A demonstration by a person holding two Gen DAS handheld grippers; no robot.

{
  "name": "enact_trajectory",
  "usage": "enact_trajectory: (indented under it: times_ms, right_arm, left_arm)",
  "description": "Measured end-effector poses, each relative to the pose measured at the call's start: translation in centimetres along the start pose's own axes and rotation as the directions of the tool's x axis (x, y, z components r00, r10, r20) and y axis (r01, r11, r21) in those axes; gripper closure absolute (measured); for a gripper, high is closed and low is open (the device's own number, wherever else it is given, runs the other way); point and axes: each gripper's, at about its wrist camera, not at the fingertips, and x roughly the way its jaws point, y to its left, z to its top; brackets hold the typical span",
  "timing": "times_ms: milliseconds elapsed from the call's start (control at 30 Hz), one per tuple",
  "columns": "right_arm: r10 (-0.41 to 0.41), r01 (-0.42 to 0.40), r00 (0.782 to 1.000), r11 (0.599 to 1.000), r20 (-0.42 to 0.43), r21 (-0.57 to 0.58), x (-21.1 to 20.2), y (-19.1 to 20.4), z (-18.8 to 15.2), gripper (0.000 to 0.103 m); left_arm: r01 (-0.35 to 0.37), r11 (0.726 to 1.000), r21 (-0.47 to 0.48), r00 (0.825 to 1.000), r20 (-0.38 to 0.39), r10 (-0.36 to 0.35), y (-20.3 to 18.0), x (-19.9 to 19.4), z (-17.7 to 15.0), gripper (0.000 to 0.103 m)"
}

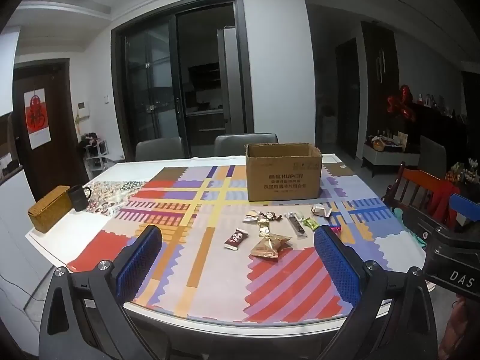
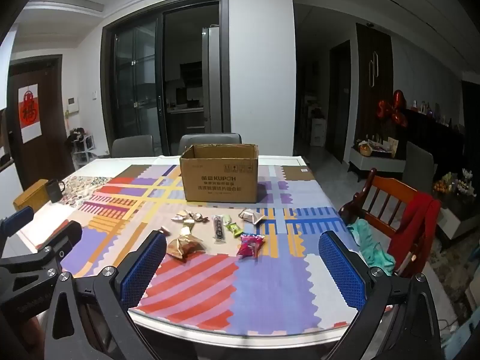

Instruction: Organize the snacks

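Several wrapped snacks lie in a loose group on the patterned tablecloth (image 1: 204, 240): a gold packet (image 1: 271, 246) (image 2: 185, 247), a dark red packet (image 1: 236, 239), a long black stick pack (image 1: 296, 224) (image 2: 218, 228), a green candy (image 1: 310, 223) (image 2: 234, 229) and a pink-red packet (image 2: 250, 245). An open cardboard box (image 1: 283, 175) (image 2: 220, 175) stands behind them. My left gripper (image 1: 240, 255) is open and empty above the near table edge. My right gripper (image 2: 243, 265) is open and empty, also short of the snacks.
A woven brown box (image 1: 49, 208) and a dark mug (image 1: 78, 197) stand at the table's left edge. A wooden chair (image 2: 387, 207) with red and teal cloth is at the right. Grey chairs (image 1: 246, 144) stand behind the table.
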Motion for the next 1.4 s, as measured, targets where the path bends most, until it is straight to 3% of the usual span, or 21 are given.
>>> enact_trajectory:
  times_ms: [67, 100, 200, 500, 1400]
  right_arm:
    - [0.000, 0.000, 1.000, 1.000, -0.001, 0.002, 0.0, -0.1, 0.0, 0.000]
    - [0.001, -0.001, 1.000, 1.000, -0.004, 0.004, 0.0, -0.1, 0.0, 0.000]
    - [0.005, -0.005, 1.000, 1.000, -0.001, 0.010, -0.1, -0.3, -0.1, 0.000]
    - [0.022, -0.022, 1.000, 1.000, 0.001, 0.018, -0.5, -0.3, -0.1, 0.000]
    - [0.029, -0.029, 1.000, 1.000, 0.010, 0.009, -0.3, -0.5, 0.2, 0.000]
  left_arm:
    - [0.007, 1.000, -0.012, 1.000, -0.013, -0.007, 0.3, 0.4, 0.1, 0.000]
    - [-0.006, 1.000, 0.023, 0.999, 0.046, 0.004, -0.1, -0.4, -0.2, 0.000]
    - [-0.009, 1.000, 0.029, 0.999, 0.047, 0.007, -0.8, -0.9, -0.8, 0.000]
    - [-0.021, 0.999, 0.024, 1.000, -0.013, 0.022, -1.0, 0.2, -0.6, 0.000]
    - [-0.035, 0.999, 0.003, 0.999, 0.008, 0.035, -0.2, -0.5, -0.4, 0.000]
